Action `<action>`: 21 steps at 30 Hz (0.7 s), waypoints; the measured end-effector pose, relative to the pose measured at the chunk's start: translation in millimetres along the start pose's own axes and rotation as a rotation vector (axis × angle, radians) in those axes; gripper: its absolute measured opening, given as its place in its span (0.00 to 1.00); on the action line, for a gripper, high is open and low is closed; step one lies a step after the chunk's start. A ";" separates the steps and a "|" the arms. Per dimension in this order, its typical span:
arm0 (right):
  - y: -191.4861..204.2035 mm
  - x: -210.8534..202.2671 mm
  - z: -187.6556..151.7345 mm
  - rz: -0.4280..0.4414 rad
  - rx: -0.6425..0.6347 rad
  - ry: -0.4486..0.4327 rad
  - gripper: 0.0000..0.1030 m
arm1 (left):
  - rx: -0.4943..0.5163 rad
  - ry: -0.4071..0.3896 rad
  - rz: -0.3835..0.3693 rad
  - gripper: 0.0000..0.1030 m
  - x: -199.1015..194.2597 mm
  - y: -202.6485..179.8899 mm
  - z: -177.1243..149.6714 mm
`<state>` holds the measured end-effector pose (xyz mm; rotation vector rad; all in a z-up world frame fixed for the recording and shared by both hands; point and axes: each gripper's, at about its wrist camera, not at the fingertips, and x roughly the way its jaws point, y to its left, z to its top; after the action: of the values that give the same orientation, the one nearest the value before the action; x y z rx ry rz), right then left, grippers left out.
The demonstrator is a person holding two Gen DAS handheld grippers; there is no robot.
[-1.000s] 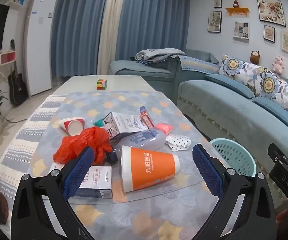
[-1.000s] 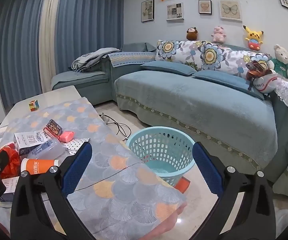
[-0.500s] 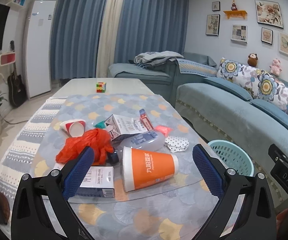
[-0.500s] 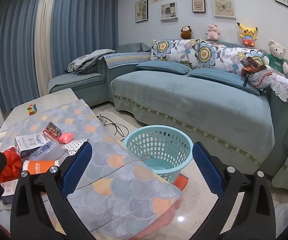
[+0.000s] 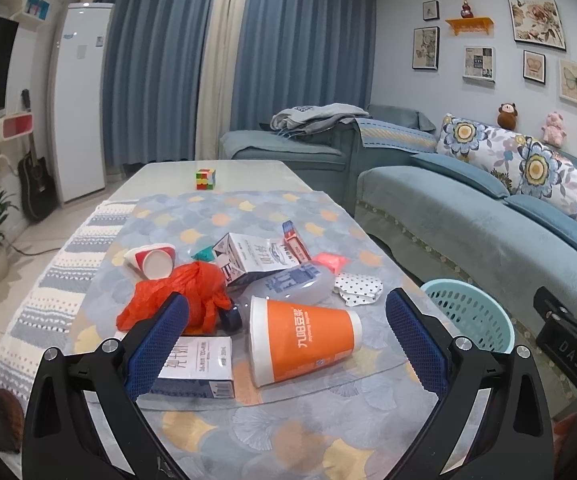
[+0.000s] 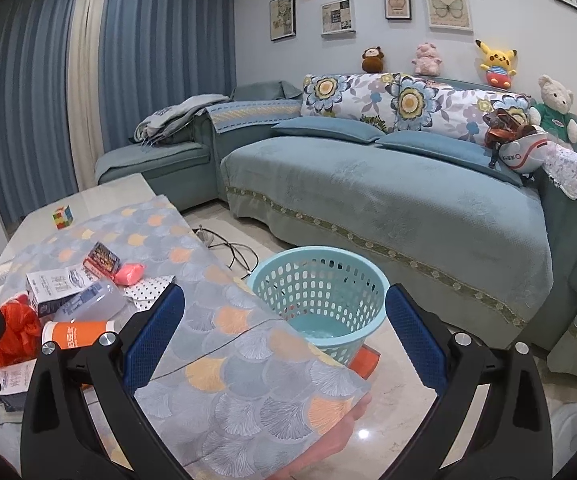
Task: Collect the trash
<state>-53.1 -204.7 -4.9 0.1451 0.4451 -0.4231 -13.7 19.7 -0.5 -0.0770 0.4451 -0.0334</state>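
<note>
**Left wrist view: both grippers spread over the littered table**

Left gripper (image 5: pixel 286 336) hangs with its fingers spread wide and holding nothing, the orange cup (image 5: pixel 303 344) lying on its side between them. Just behind the cup lie a red bag (image 5: pixel 180 296), a clear bottle (image 5: pixel 288 286) and a milk carton (image 5: pixel 248 258); a flat box (image 5: pixel 196 368) sits at the left finger. Right gripper (image 6: pixel 284 336) is likewise wide apart and empty, framing the teal basket (image 6: pixel 320 300), which stands on the floor just beside the table (image 6: pixel 256 380).
</note>
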 end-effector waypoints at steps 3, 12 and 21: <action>0.3 -0.4 0.1 0.008 -0.002 -0.003 0.93 | -0.001 0.000 -0.002 0.93 0.0 -0.4 -0.4; 2.8 -2.7 0.7 0.018 -0.008 -0.022 0.93 | 0.003 0.006 -0.011 0.93 1.0 -3.1 -0.2; 3.9 -3.0 1.5 0.032 -0.012 -0.025 0.93 | 0.003 0.012 -0.013 0.93 2.5 -5.6 -2.1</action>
<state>-53.3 -200.4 -2.0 0.1354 0.4206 -0.3909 -12.4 13.9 -3.0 -0.0766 0.4568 -0.0470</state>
